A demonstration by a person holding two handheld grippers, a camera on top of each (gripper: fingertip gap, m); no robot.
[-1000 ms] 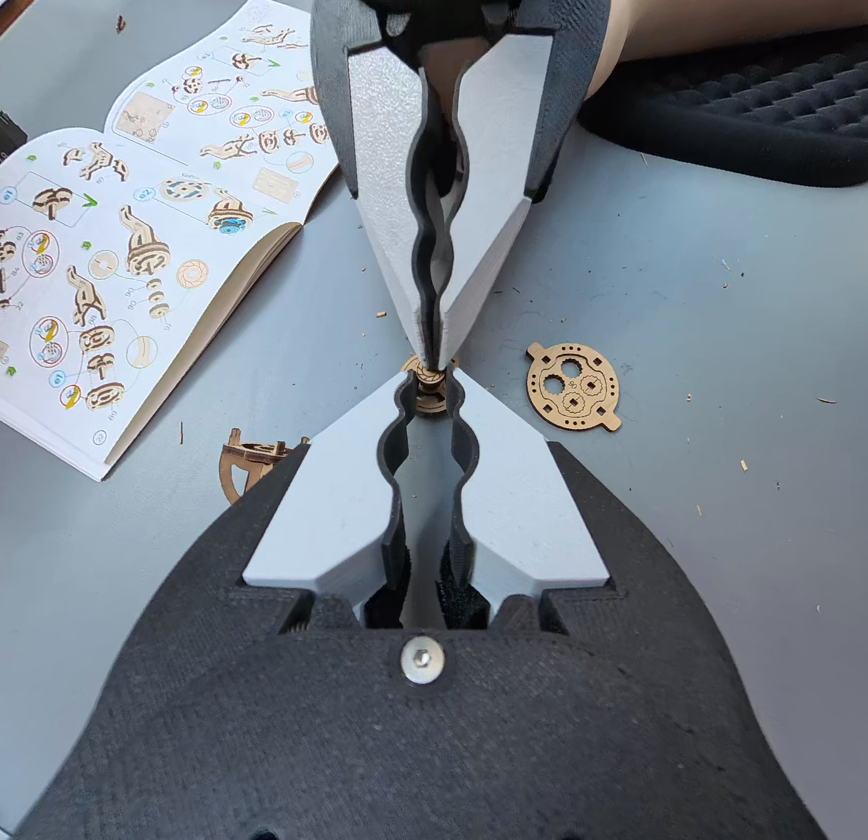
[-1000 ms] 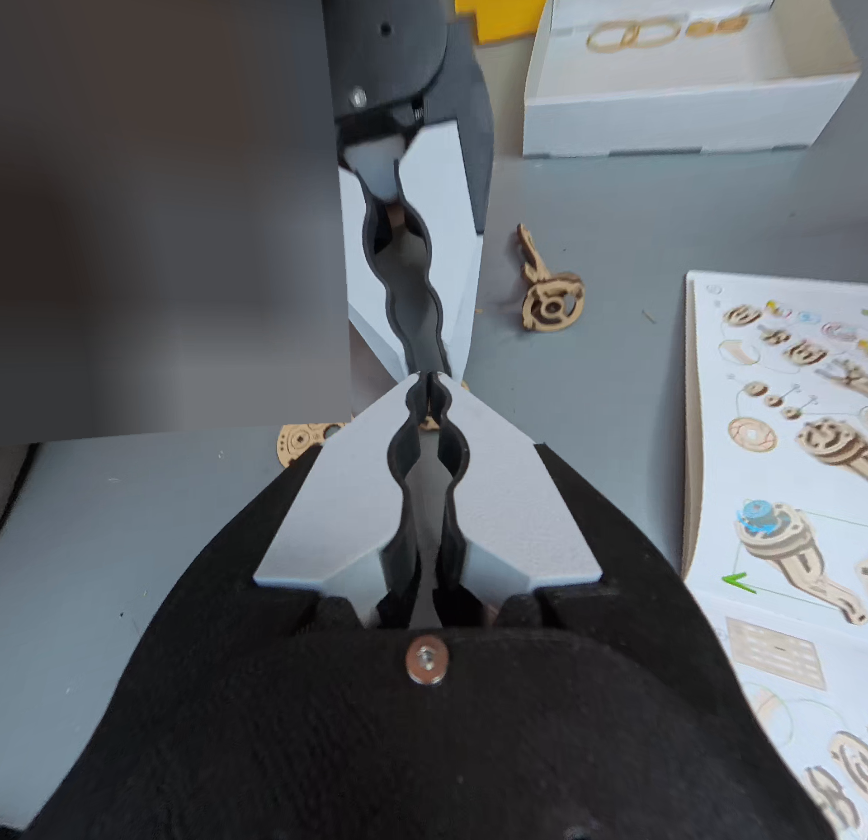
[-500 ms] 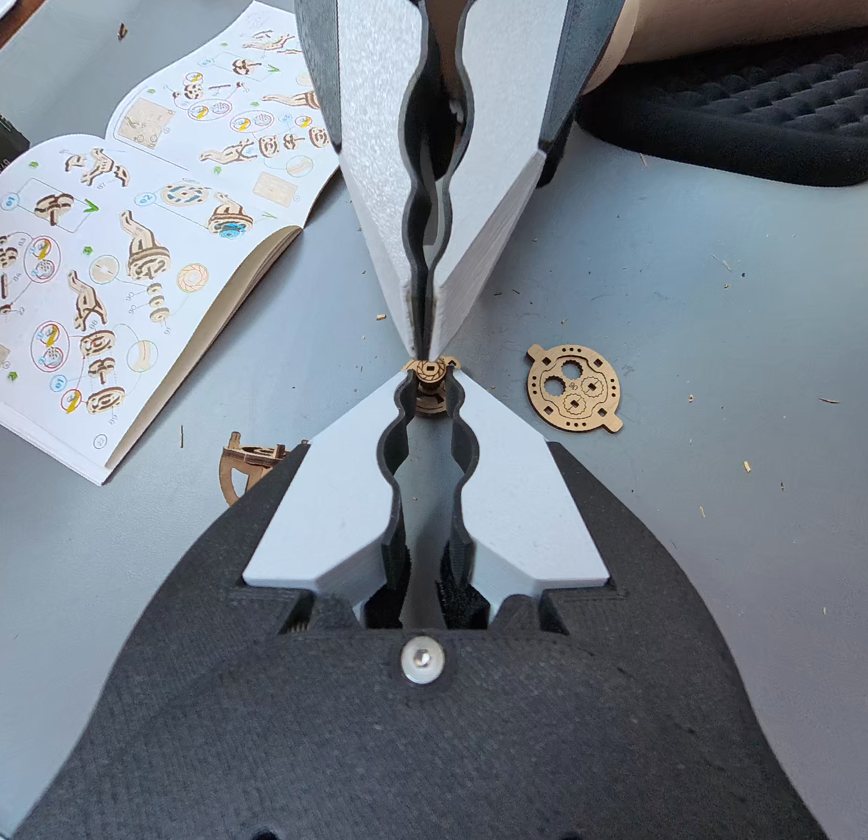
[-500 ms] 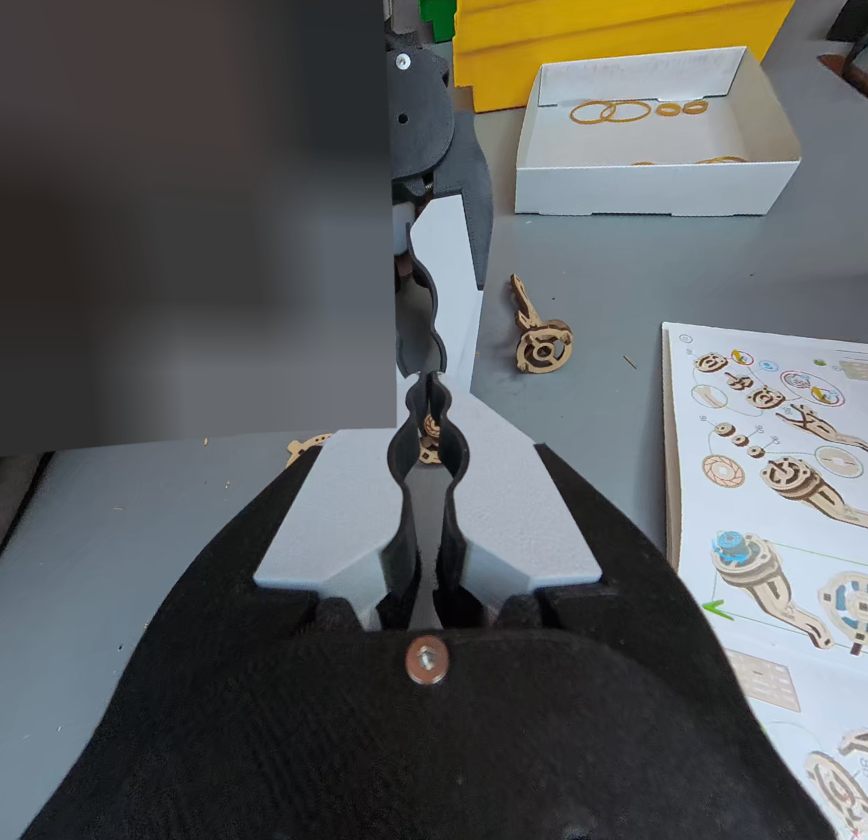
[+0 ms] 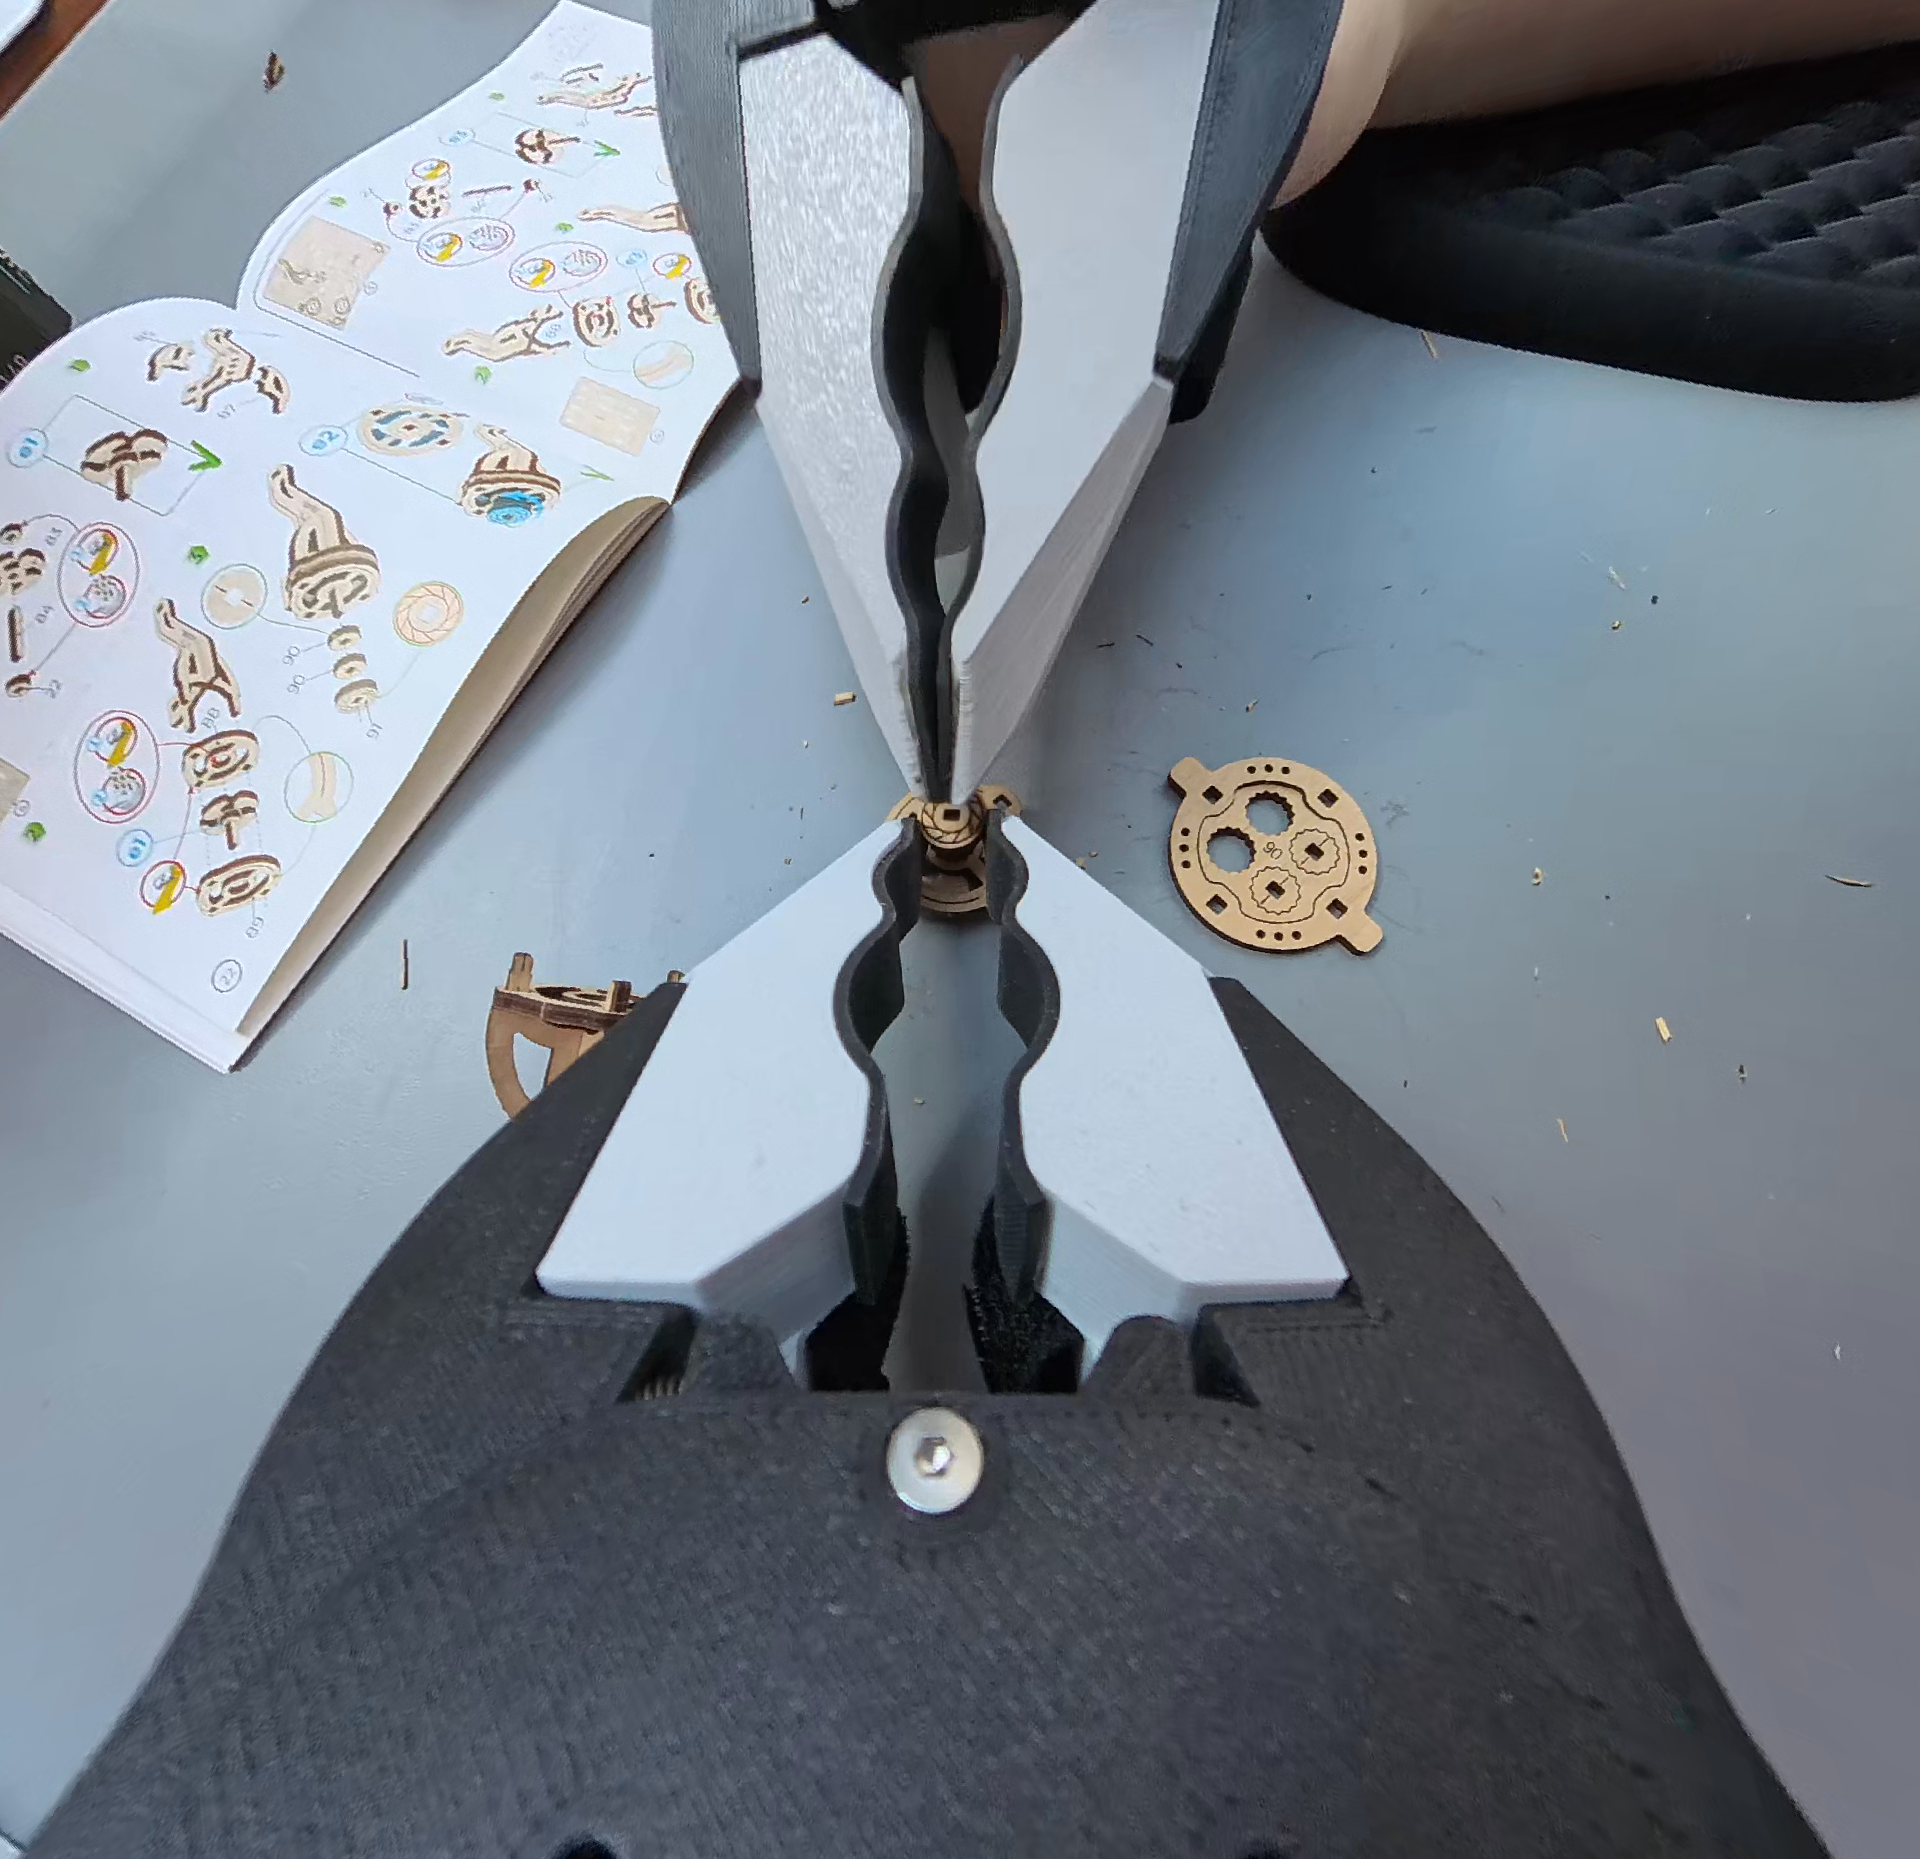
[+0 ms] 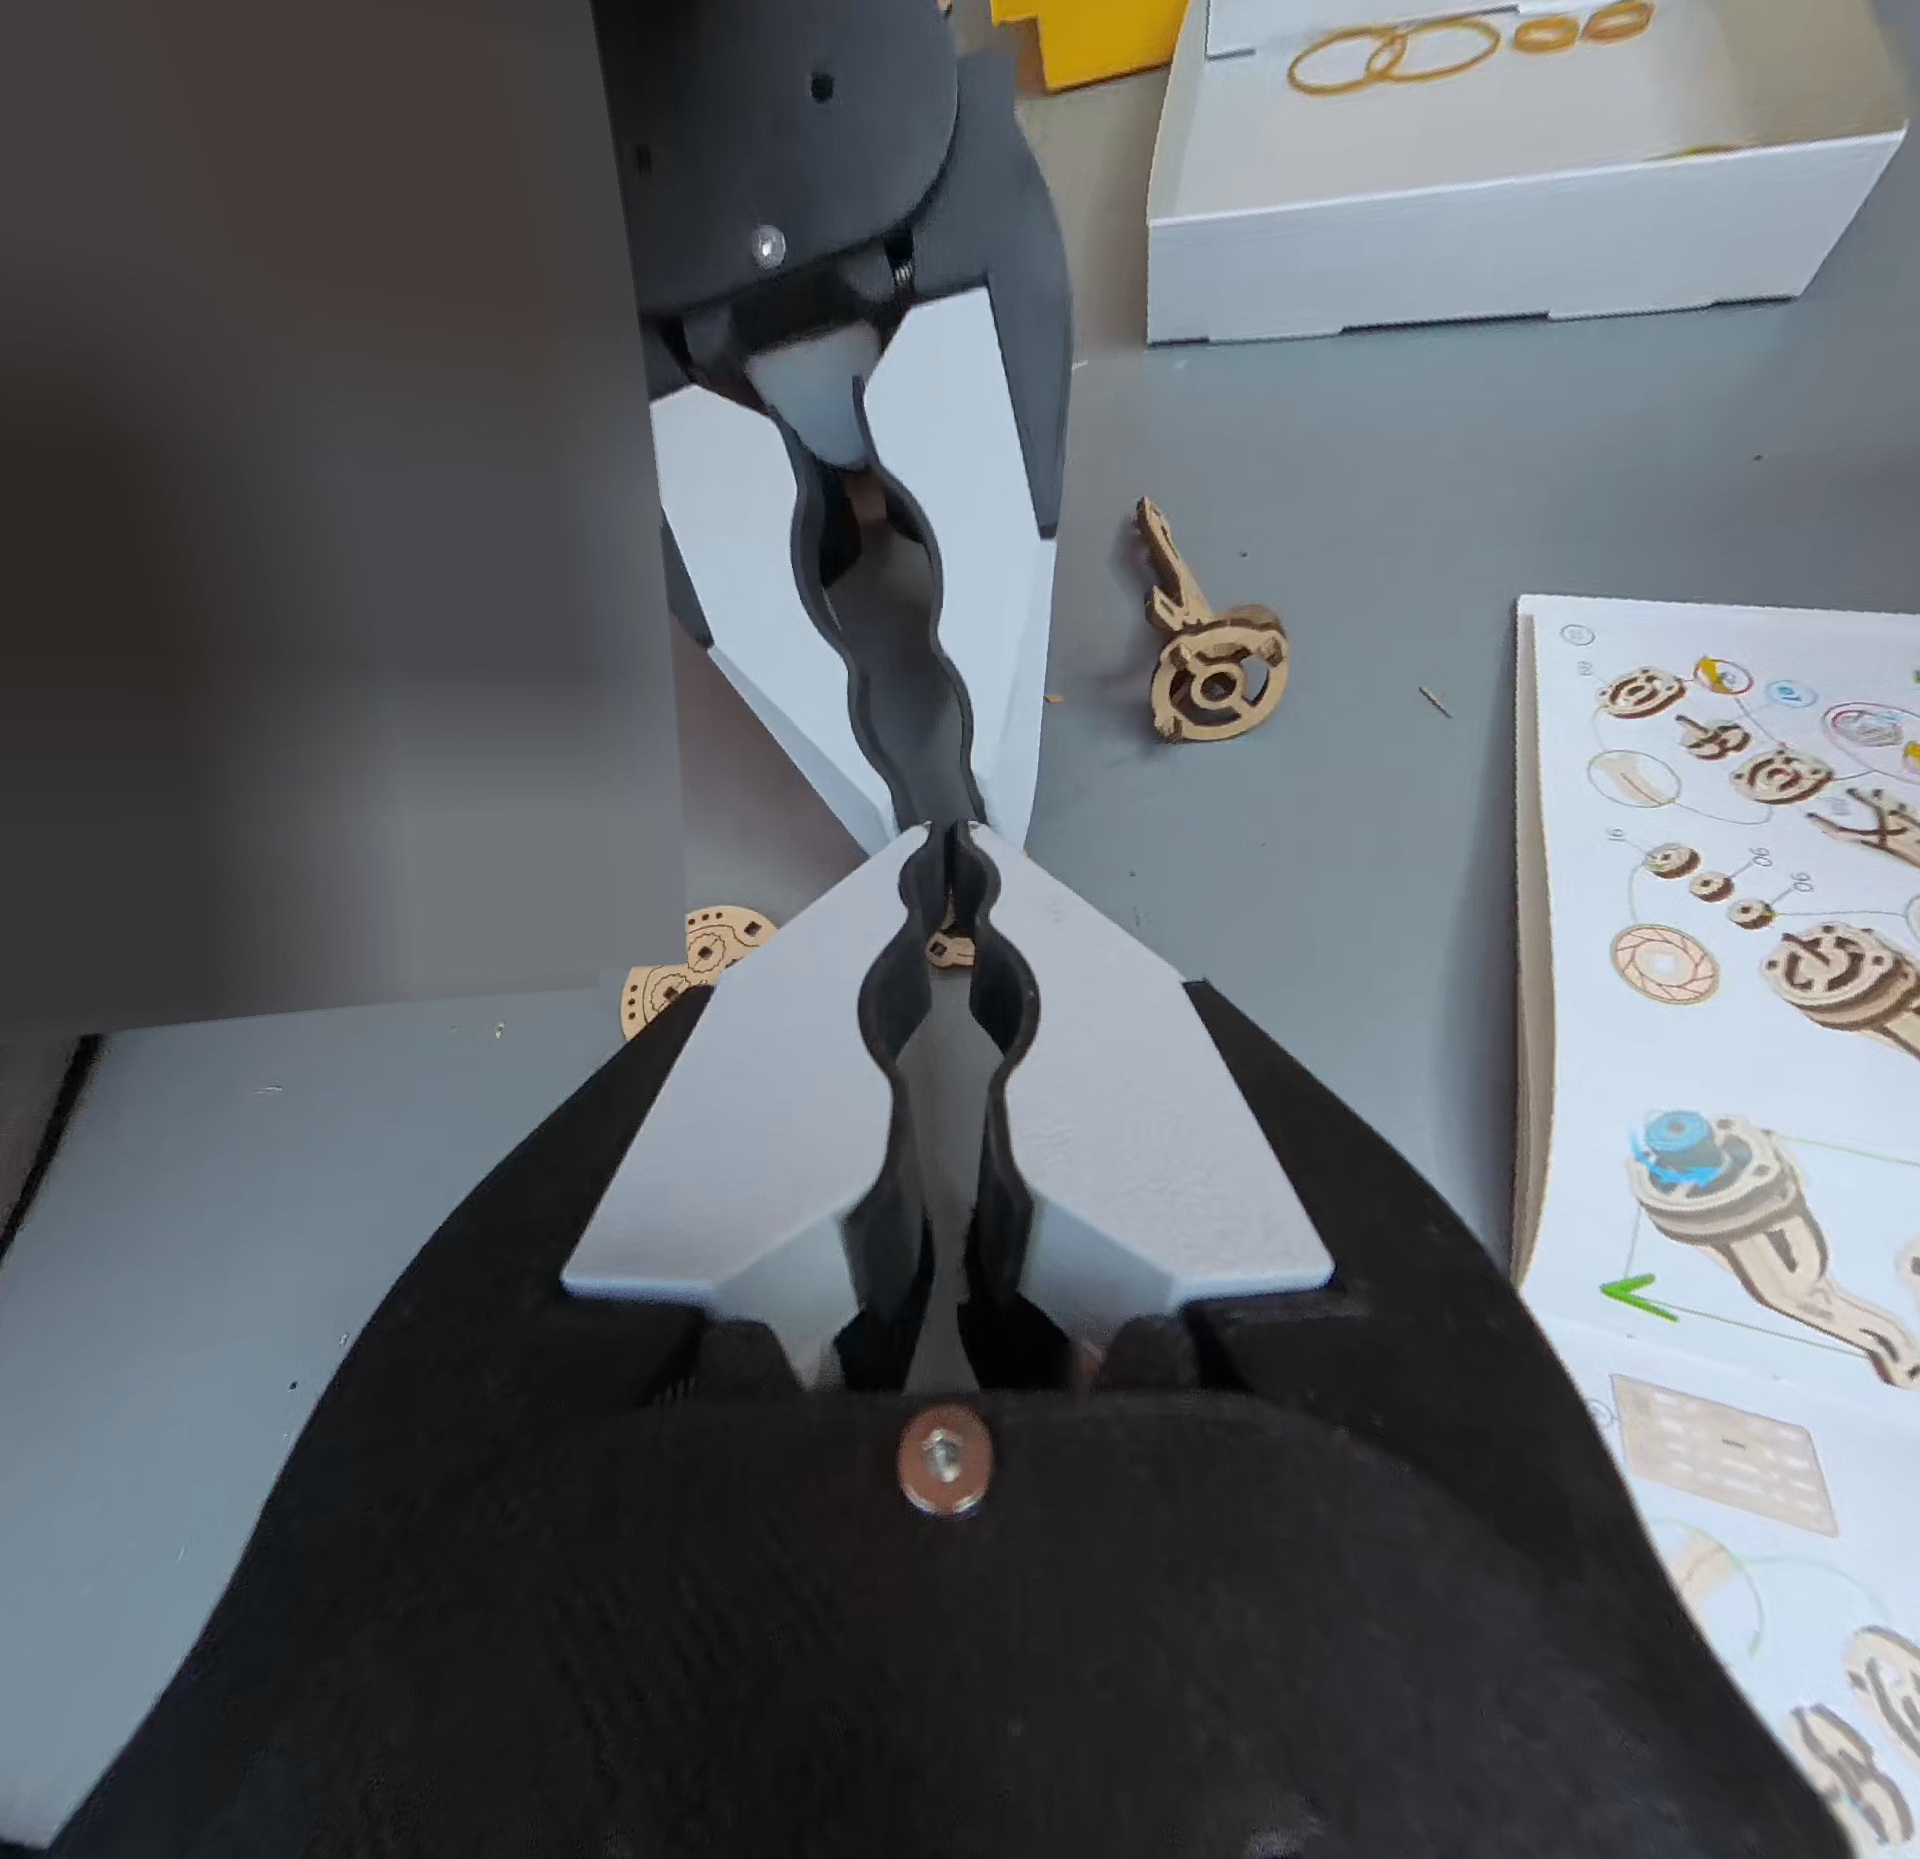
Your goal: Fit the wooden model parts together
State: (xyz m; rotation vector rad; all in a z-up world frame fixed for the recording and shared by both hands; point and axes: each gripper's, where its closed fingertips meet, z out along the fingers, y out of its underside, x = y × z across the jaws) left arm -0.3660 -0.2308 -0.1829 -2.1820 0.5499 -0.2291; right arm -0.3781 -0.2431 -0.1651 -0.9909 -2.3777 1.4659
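Left tongs closed narrow on a small wooden hub, tips pinching its sides. Hub held above the grey bench; only its top and one disc edge show between the tips, the rest hidden by the fingers.

Right tongs come in from the far side of the hub, tip to tip with the left tongs. Their tips look pressed together over a thin wooden cross-piece sitting on top of the hub. Whether they actually pinch it: cannot tell. In the right wrist view, the right tongs have tips nearly meeting, and a small wooden bit shows through the gap, mostly hidden.

Relative to the hub, left wrist view:
- Flat round wooden plate with gear-shaped holes lies to the right, flat on the bench, apart from the hub.
- Open instruction booklet to the left, far edge cut off by the frame.
- Wooden frame piece near left, half hidden behind the tongs' black body.
- Black foam mat far right, a forearm resting on it.

Right wrist view: a wooden wheel-and-stem assembly lies on the bench; white box holds loose rings. Large blurred patch covers the upper left.
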